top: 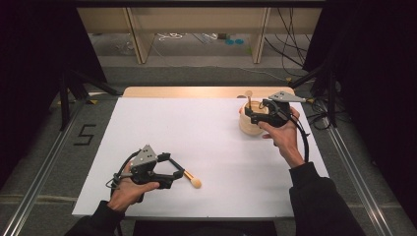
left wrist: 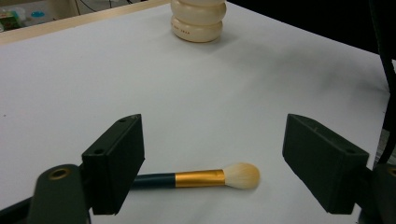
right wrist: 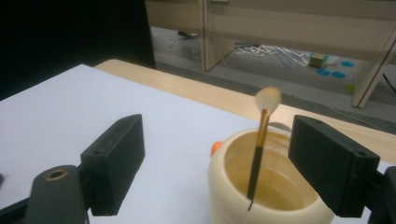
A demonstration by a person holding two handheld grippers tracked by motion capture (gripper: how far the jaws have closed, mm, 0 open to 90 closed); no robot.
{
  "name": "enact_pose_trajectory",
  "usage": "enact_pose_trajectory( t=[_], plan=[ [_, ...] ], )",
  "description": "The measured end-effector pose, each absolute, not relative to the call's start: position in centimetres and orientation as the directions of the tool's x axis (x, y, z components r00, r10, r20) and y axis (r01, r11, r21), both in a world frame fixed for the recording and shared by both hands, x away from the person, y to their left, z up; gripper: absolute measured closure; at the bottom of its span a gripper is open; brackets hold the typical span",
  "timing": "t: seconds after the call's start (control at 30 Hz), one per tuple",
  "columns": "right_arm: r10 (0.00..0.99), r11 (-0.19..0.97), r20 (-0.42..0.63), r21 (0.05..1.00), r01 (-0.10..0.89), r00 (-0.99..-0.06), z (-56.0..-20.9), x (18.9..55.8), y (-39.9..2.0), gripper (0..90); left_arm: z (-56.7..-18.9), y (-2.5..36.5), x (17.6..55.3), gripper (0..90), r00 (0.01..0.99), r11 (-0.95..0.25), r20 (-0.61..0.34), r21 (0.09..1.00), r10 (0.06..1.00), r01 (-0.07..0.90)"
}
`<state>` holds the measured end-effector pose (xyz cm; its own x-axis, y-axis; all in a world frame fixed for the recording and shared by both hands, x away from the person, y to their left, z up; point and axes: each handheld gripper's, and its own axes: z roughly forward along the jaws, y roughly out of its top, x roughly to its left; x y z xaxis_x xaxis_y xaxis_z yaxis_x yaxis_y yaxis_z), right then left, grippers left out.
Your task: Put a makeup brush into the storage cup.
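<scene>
left gripper [left wrist: 212, 163]: jaws wide apart, gripping nothing. a makeup brush with dark handle, gold ferrule and cream bristles [left wrist: 201, 177] lies flat on the white table sheet [left wrist: 140, 74] between the fingers, handle end passing beneath the left finger [left wrist: 114, 163].

right gripper [right wrist: 217, 163]: jaws wide apart, holding nothing. a second slim brush [right wrist: 259, 149] stands tilted, bristles up, inside the cream ribbed ceramic pot [right wrist: 224, 186], between the fingers and nearer the right one.
</scene>
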<state>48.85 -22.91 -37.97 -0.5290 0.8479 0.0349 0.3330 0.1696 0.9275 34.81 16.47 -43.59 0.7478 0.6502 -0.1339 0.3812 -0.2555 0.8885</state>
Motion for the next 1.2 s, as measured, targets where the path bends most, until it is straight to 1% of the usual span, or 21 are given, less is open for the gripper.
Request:
enact_pose_trajectory(
  t=[0.4,0.47,0.53,0.57,0.67,0.73,0.83,0.87,0.97,1.03,1.07,1.17,1.2],
  plan=[
    [0.823,0.177,0.053,0.922,0.344,-0.566,-38.8,45.3,-22.1,19.6,-43.6,16.9,35.1,20.8,0.739,-0.257,-0.126,0.888,0.662,0.381],
    [0.815,0.178,0.065,0.917,0.357,-0.576,-39.1,44.5,-22.0,19.7,-43.5,17.0,35.2,20.7,0.74,-0.261,-0.122,0.888,0.662,0.379],
    [0.806,0.186,0.054,0.922,0.339,-0.589,-39.5,43.9,-21.9,19.8,-43.5,16.9,35.2,20.8,0.739,-0.257,-0.125,0.888,0.662,0.381],
    [0.804,0.18,0.069,0.918,0.353,-0.591,-39.6,43.7,-21.8,19.8,-43.5,16.9,35.2,20.8,0.739,-0.26,-0.123,0.887,0.662,0.381],
    [0.795,0.183,0.071,0.919,0.35,-0.602,-40.2,42.8,-21.8,19.9,-43.6,16.9,35.3,20.8,0.74,-0.257,-0.129,0.887,0.661,0.384],
    [0.796,0.183,0.069,0.92,0.347,-0.602,-40.4,42.4,-21.7,19.9,-43.5,16.9,35.2,20.8,0.738,-0.258,-0.125,0.887,0.663,0.382],
    [0.788,0.17,0.098,0.915,0.367,-0.608,-40.6,41.8,-21.6,20.0,-43.5,16.9,35.3,20.7,0.738,-0.26,-0.122,0.887,0.664,0.381],
    [0.793,0.176,0.084,0.917,0.359,-0.604,-40.6,41.7,-21.7,20.0,-43.5,16.9,35.3,20.7,0.738,-0.26,-0.123,0.887,0.664,0.382],
    [0.784,0.171,0.101,0.913,0.369,-0.612,-40.9,41.2,-21.6,20.1,-43.5,16.9,35.3,20.7,0.737,-0.261,-0.123,0.886,0.665,0.383],
    [0.79,0.177,0.074,0.923,0.342,-0.609,-41.1,41.1,-21.6,20.1,-43.5,16.9,35.3,20.7,0.742,-0.261,-0.125,0.887,0.659,0.382],
    [0.787,0.177,0.093,0.913,0.367,-0.61,-41.1,40.7,-21.6,20.1,-43.5,16.9,35.4,20.7,0.742,-0.262,-0.124,0.887,0.659,0.381],
    [0.788,0.17,0.086,0.921,0.35,-0.609,-41.2,40.4,-21.7,19.9,-43.5,16.9,35.3,20.7,0.741,-0.263,-0.122,0.887,0.66,0.38],
    [0.793,0.17,0.091,0.917,0.361,-0.603,-41.2,40.2,-21.7,19.9,-43.5,16.9,35.3,20.7,0.74,-0.262,-0.123,0.887,0.661,0.381]
  ],
)
